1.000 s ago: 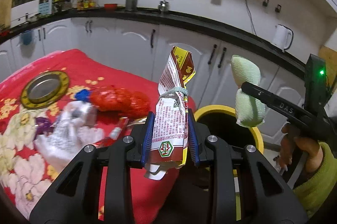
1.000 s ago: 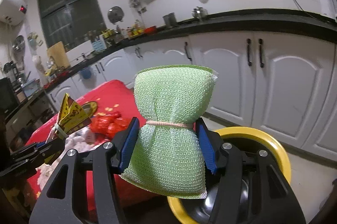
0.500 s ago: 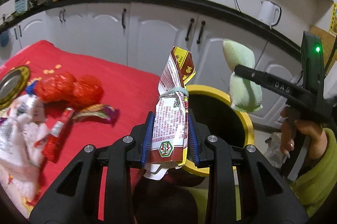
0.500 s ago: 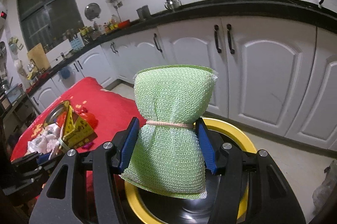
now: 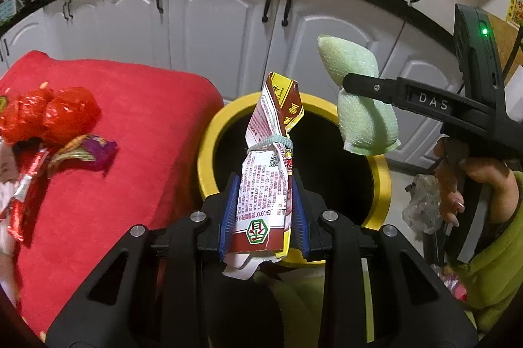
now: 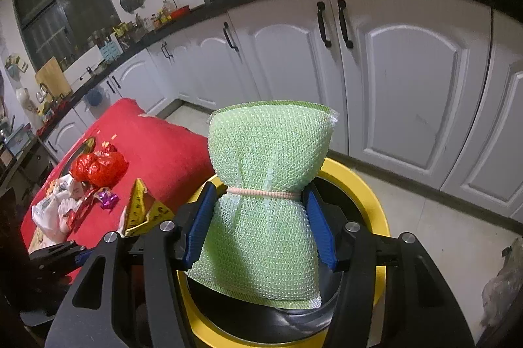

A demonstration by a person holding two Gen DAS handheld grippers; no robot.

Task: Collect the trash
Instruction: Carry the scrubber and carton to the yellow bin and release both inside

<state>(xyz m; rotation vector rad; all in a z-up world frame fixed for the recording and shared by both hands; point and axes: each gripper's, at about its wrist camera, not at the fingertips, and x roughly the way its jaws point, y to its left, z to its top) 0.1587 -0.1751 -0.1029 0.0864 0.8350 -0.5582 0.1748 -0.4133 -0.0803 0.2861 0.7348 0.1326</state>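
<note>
Over the yellow bin [image 5: 209, 151], left gripper [image 5: 263, 214] clamps wrapper [image 5: 271, 165]; right gripper [image 6: 260, 230] clamps sponge [image 6: 268, 184]

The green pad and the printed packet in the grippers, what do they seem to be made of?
Green scouring pad: probably sponge in shiny plastic mesh; a knitted weave shows. Printed packet: seemingly thin glossy paper or plastic film; it is creased and torn.

There is one yellow bin [image 5: 209, 148]. Above the bin are two pieces of trash: one crumpled packet [image 5: 268, 181] and one green sponge [image 6: 264, 204]. Left of the bin is one red cloth [image 5: 147, 132]. On it lie one red bag [image 5: 49, 114], one purple wrapper [image 5: 94, 148] and one white bag [image 6: 49, 214].
</note>
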